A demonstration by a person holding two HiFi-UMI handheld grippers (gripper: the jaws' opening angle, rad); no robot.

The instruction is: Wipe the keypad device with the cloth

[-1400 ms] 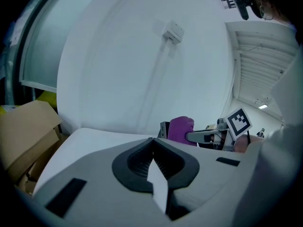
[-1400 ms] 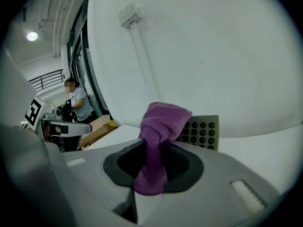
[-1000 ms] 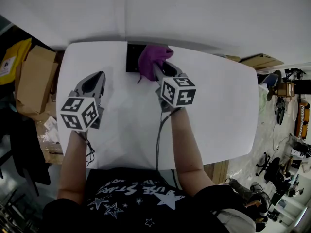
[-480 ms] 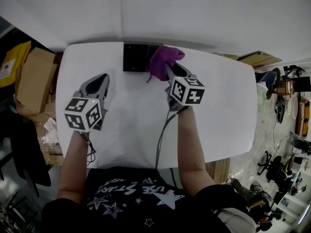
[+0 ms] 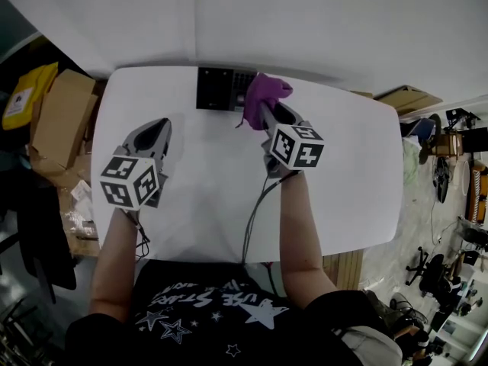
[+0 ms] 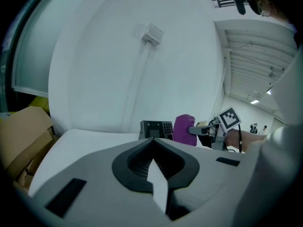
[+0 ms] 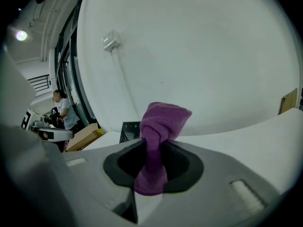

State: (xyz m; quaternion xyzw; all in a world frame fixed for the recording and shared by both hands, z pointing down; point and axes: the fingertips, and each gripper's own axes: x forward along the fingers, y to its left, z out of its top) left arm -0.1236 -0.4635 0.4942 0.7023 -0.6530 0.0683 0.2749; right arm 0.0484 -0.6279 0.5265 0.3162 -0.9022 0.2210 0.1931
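A black keypad device [image 5: 219, 88] stands at the far edge of the white table [image 5: 343, 174]; it also shows in the left gripper view as the keypad device [image 6: 156, 128] and as the keypad device [image 7: 129, 131] in the right gripper view. My right gripper [image 5: 263, 111] is shut on a bunched purple cloth [image 5: 263, 94], held just right of the device's right edge. The cloth [image 7: 156, 141] sticks up between the jaws. My left gripper [image 5: 153, 133] hangs over the table's left part, shut and holding nothing, well short of the device.
Cardboard boxes [image 5: 53, 120] stand off the table's left side. A white wall [image 5: 305, 14] rises right behind the table's far edge. Office clutter [image 5: 450, 166] lies on the floor to the right. A cable [image 5: 255, 212] trails from the right gripper.
The right gripper with the purple cloth has moved rightward, off the device's front to its right edge, so more of the keypad shows. The left gripper has barely moved.
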